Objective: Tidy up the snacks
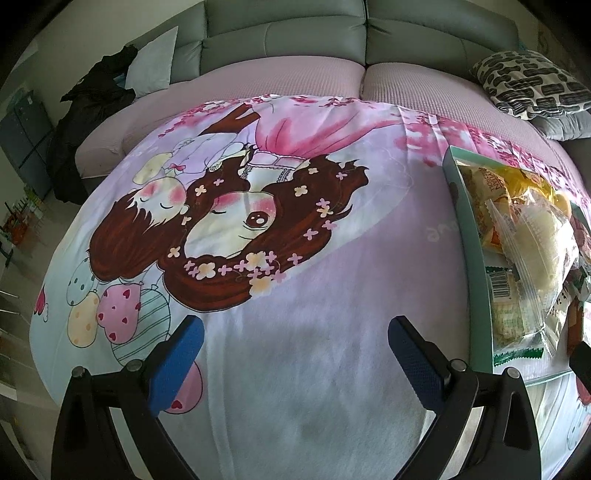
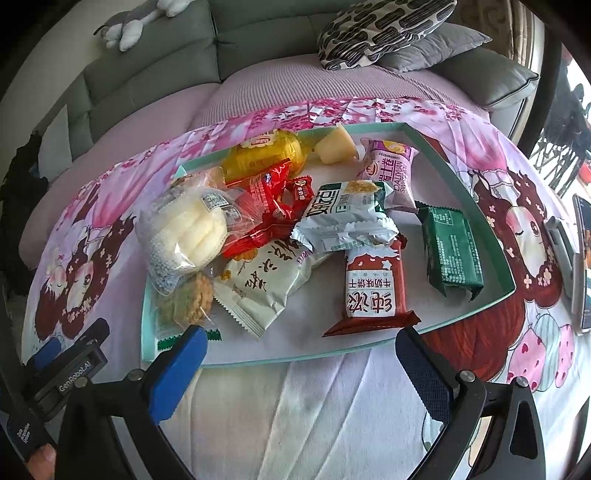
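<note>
A shallow teal box lid lies on a cartoon-print cloth and holds several wrapped snacks: a clear bag of white cakes, red packets, a yellow pack, a white-green pack, a purple pack, a dark green pack, a brown-red biscuit pack and a cream pack. My right gripper is open just in front of the lid's near edge. My left gripper is open over bare cloth, left of the lid. It also shows at the lower left of the right wrist view.
The cloth covers a low table in front of a grey sofa. A patterned cushion and a grey pillow lie on the sofa. A phone-like device lies at the cloth's right edge. Dark clothing sits at left.
</note>
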